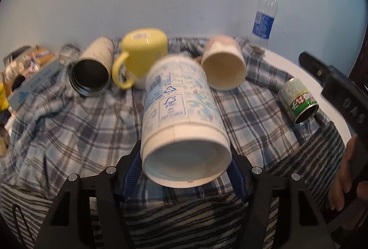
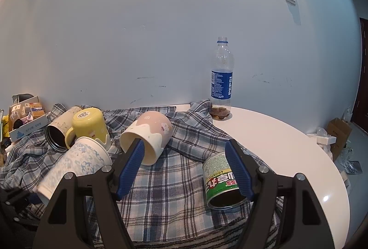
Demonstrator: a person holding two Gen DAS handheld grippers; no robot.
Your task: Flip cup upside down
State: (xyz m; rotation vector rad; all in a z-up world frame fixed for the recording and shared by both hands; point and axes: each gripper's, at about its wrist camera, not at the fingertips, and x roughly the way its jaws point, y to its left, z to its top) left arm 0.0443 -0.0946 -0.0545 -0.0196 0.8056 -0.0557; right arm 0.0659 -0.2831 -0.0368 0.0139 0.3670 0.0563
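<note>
Left gripper (image 1: 185,164) clamped on white blue-patterned paper cup (image 1: 181,111) near its base; light, crushable, so squeeze gently; right gripper (image 2: 186,168) apart, empty.

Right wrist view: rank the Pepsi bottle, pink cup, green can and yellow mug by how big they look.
1. Pepsi bottle, tallest even though farthest.
2. and 3. Pink cup and green can look about alike; the can lies nearer the camera, so no firm ranking.
4. Yellow mug, partly hidden behind the blue-patterned cup.
</note>
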